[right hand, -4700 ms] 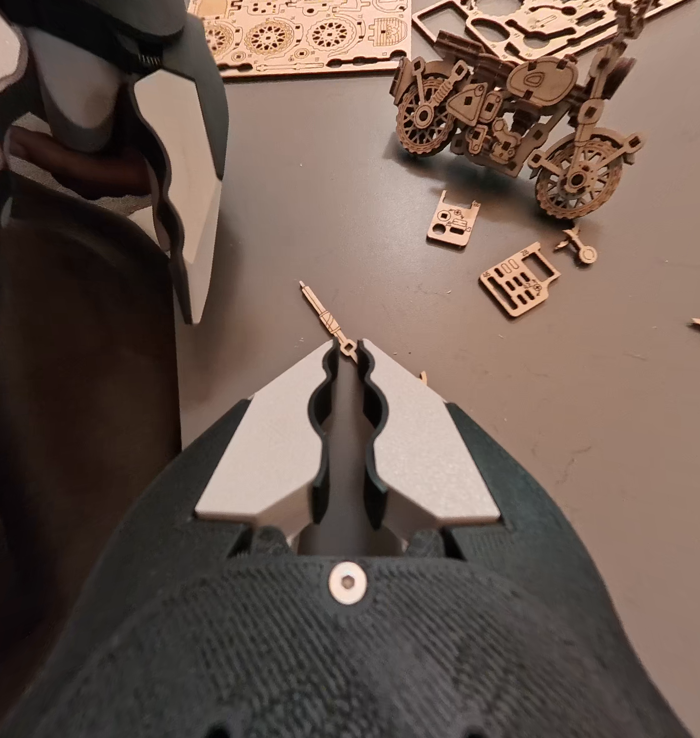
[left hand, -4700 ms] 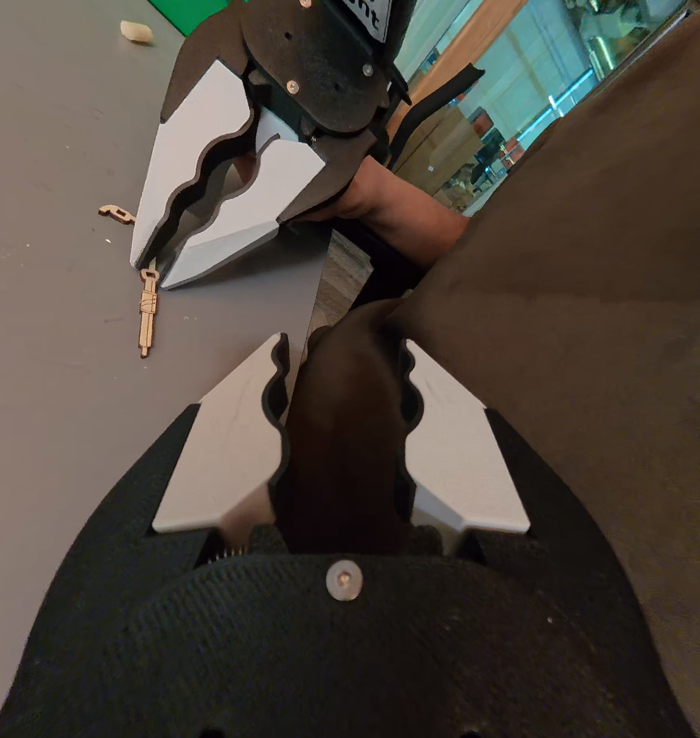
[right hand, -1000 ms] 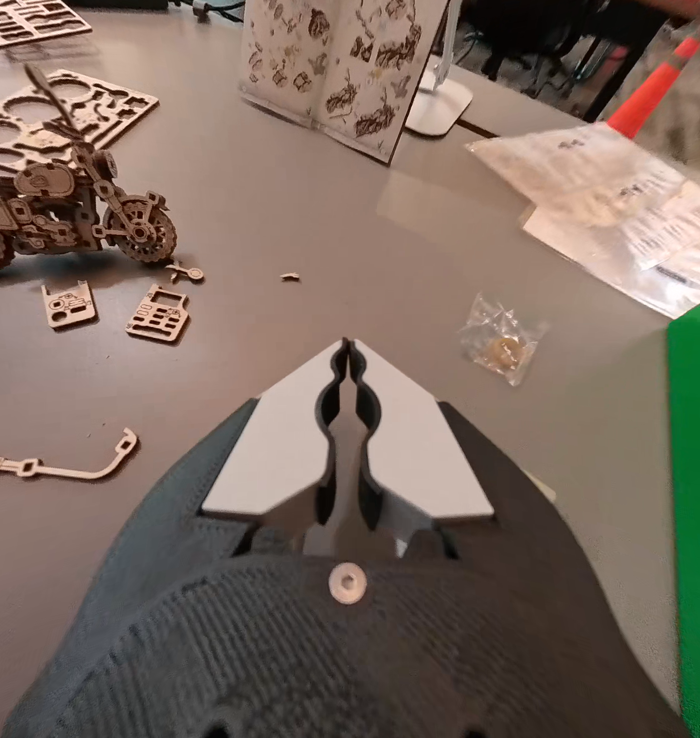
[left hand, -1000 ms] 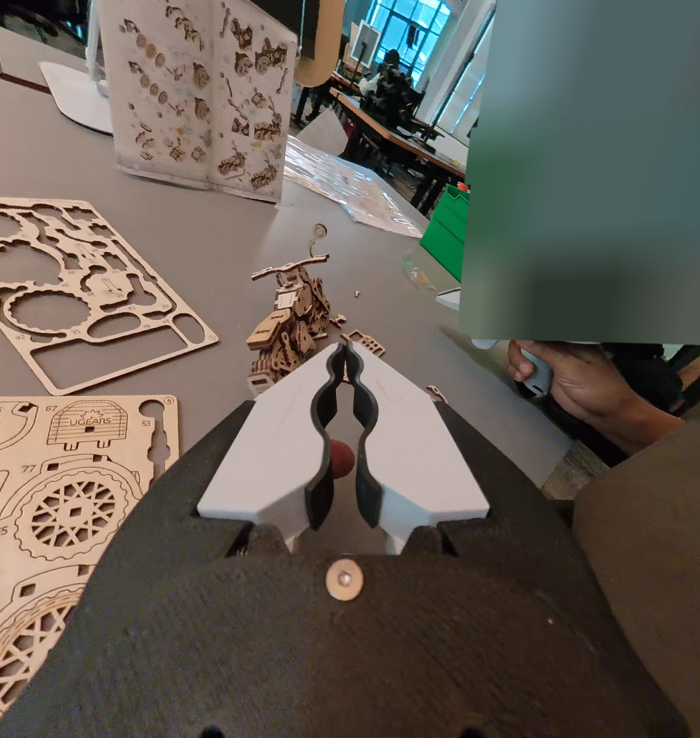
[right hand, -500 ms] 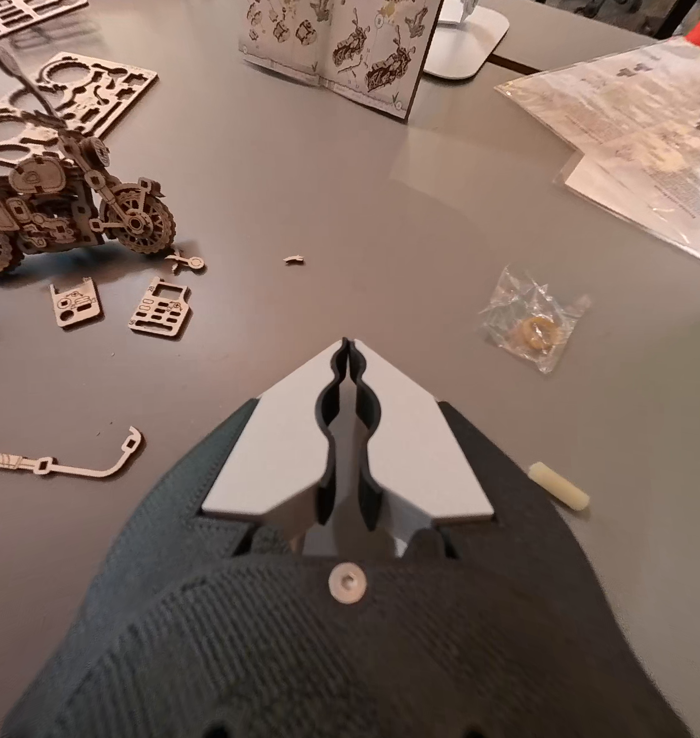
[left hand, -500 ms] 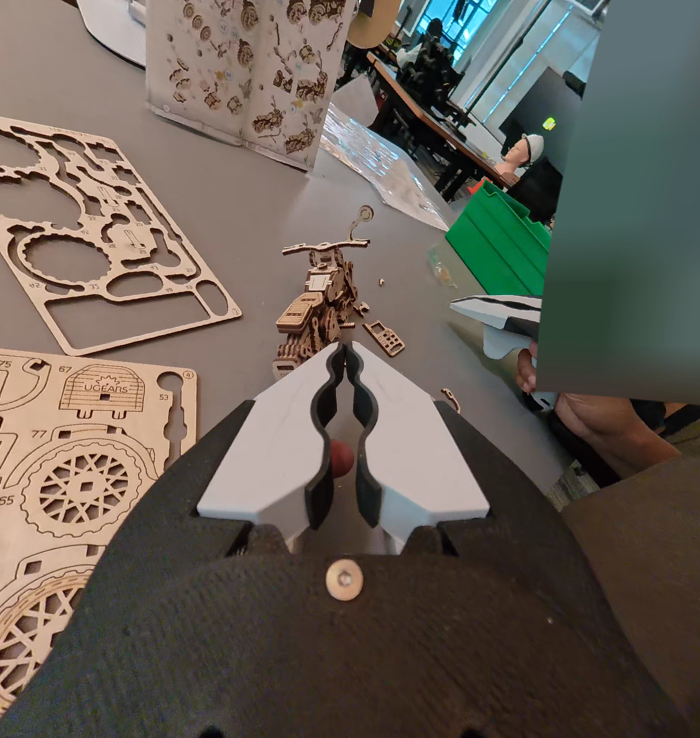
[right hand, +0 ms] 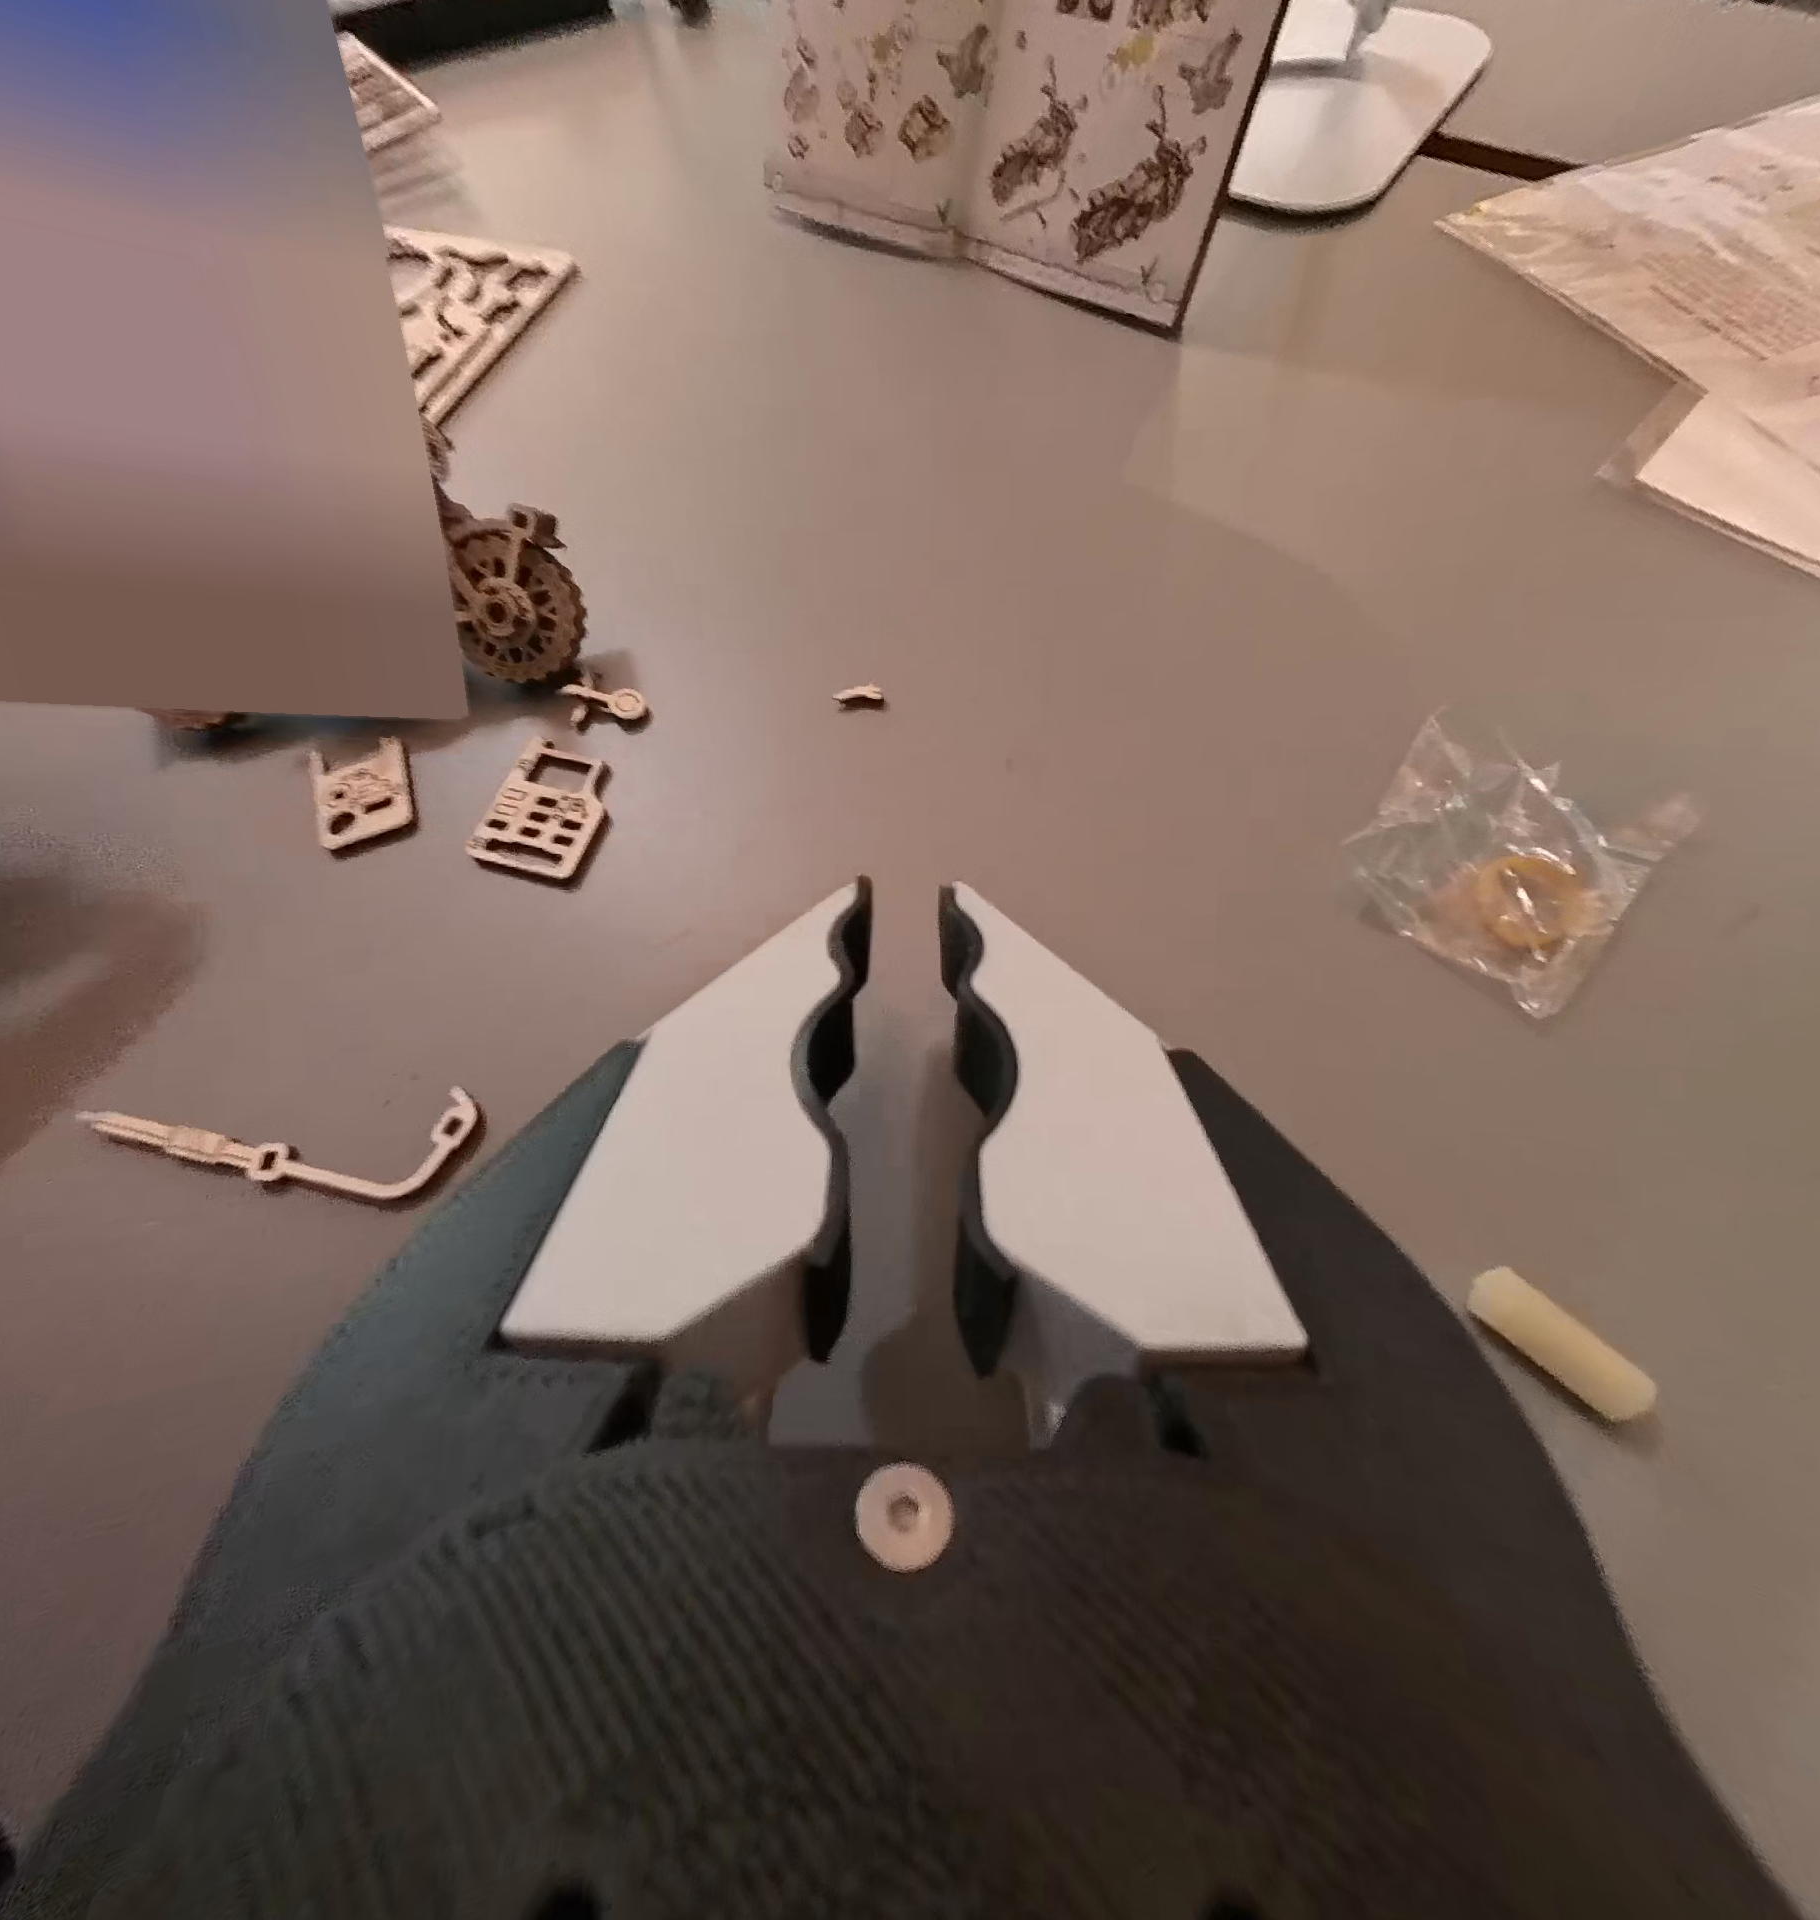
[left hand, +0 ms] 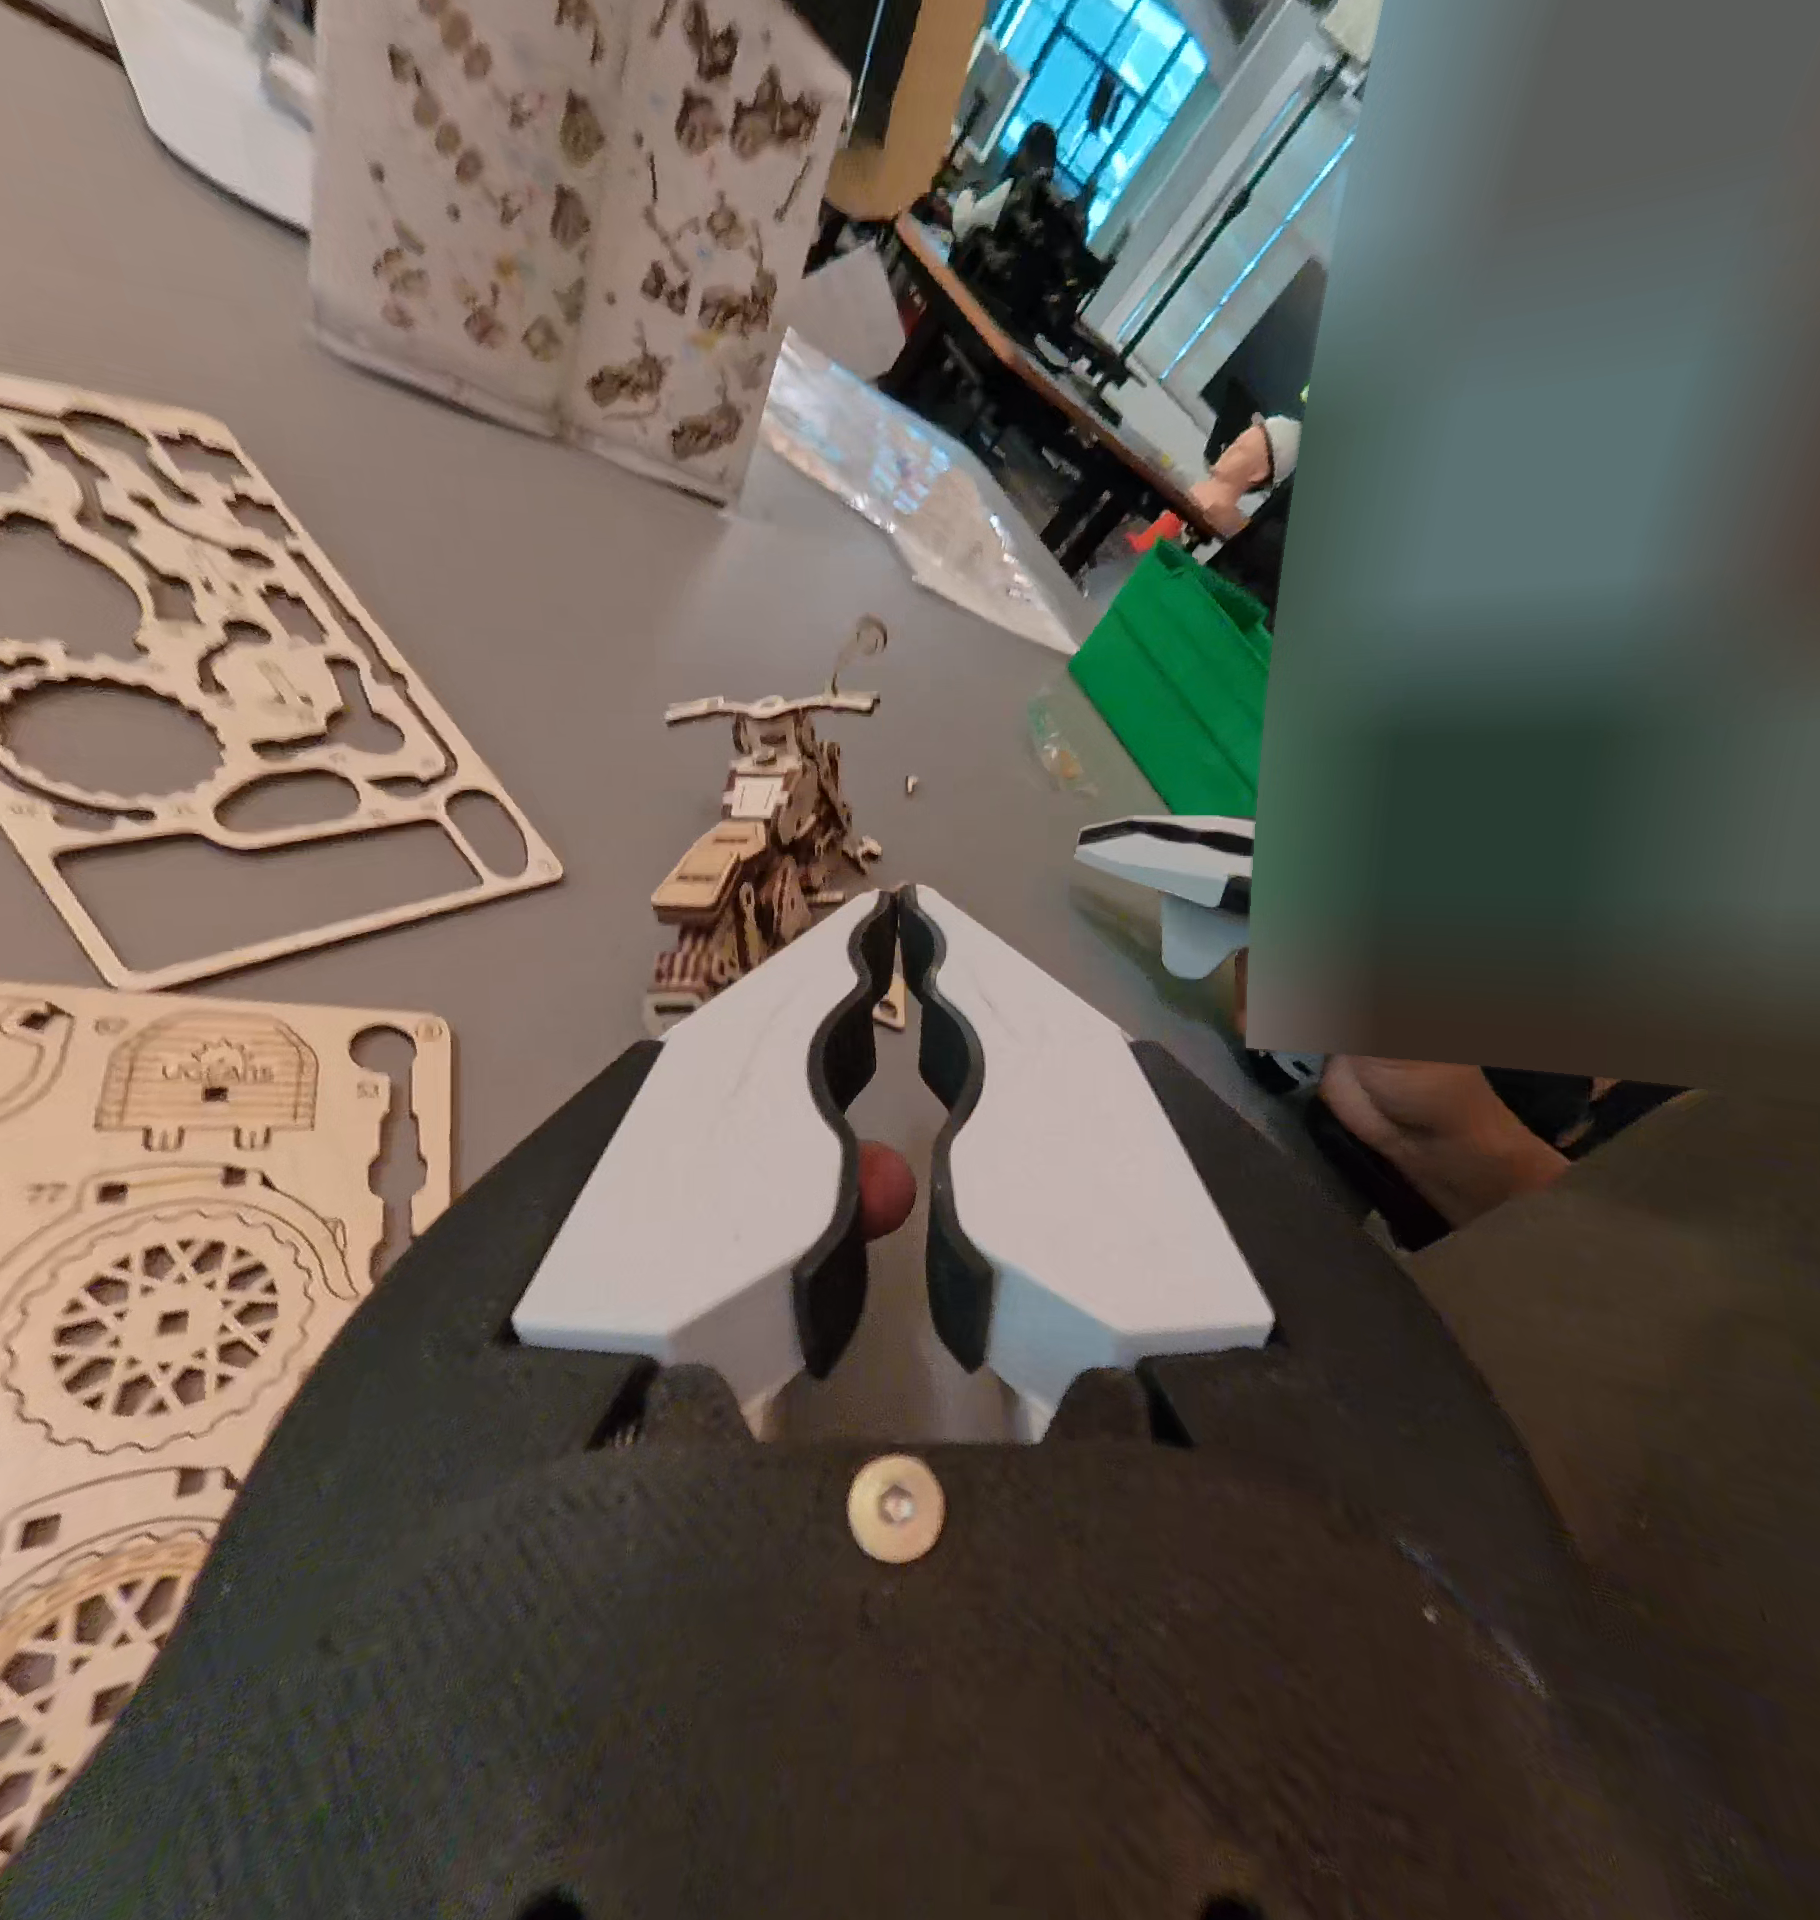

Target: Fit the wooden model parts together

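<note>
The left gripper [left hand: 898, 896] hangs above the grey table [left hand: 594, 582] with its jaws pressed together at the tips and nothing between them. Just ahead of it stands the wooden motorcycle model [left hand: 755, 842], seen end-on, with punched-out plywood sheets [left hand: 210, 727] to its left. The right gripper [right hand: 904, 894] has its jaws slightly spread and empty, above bare table. To its left lies a hooked wooden rod [right hand: 293, 1153]; farther off lie two small flat wooden pieces [right hand: 537, 816] near the model's front wheel [right hand: 511, 613]. A clear bag of rings [right hand: 1508, 883] and a pale stick [right hand: 1560, 1356] lie to its right.
</note>
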Demonstrator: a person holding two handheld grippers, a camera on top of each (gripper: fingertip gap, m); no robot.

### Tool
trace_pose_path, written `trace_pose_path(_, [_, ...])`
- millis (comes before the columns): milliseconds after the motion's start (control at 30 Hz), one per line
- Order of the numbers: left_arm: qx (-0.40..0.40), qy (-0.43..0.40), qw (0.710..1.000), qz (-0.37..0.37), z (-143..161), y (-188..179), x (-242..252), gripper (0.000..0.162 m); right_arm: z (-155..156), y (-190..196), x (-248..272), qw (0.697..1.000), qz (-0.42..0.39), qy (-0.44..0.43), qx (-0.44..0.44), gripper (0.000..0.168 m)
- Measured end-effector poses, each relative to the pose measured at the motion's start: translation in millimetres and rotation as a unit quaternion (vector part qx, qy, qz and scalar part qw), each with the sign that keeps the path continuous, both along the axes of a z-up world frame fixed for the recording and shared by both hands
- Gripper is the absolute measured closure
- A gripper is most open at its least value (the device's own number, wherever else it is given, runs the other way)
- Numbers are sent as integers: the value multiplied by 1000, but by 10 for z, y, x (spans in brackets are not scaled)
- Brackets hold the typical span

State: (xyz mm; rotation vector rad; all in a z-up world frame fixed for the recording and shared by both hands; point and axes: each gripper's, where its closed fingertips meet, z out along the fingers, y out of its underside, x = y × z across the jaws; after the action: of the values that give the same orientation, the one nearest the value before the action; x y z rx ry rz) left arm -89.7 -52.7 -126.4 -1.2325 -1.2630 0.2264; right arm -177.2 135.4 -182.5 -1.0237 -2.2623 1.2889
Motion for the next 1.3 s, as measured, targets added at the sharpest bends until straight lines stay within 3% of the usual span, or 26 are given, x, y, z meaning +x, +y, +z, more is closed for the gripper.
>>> trace_pose_path(167, [3,13,1000,26,82,-170,-121,162,155,-158,-35,998,31,15,-52,155])
trace_pose_path(267, [17,12,1000,-1,96,-69,-127,160,195,-324,-90,996,65,31,-53,155])
trace_pose_path(433, [-46,60,997,-15,164,-19,-149,156,205,-510,-68,991,114,54,-37,155])
trace_pose_path(600, [-60,118,991,3,351,-40,-156,150,295,-363,140,991,98,55,-66,156])
trace_pose_path(900, [-97,145,985,5,305,165,-121,143,456,-99,571,987,91,19,-134,146])
trace_pose_path(1100, [-126,163,978,-15,262,321,-37,143,312,-450,943,972,197,-29,-129,140])
trace_pose_path(1300, [-120,150,980,-44,168,421,-48,143,222,-534,951,973,215,-15,-88,142])
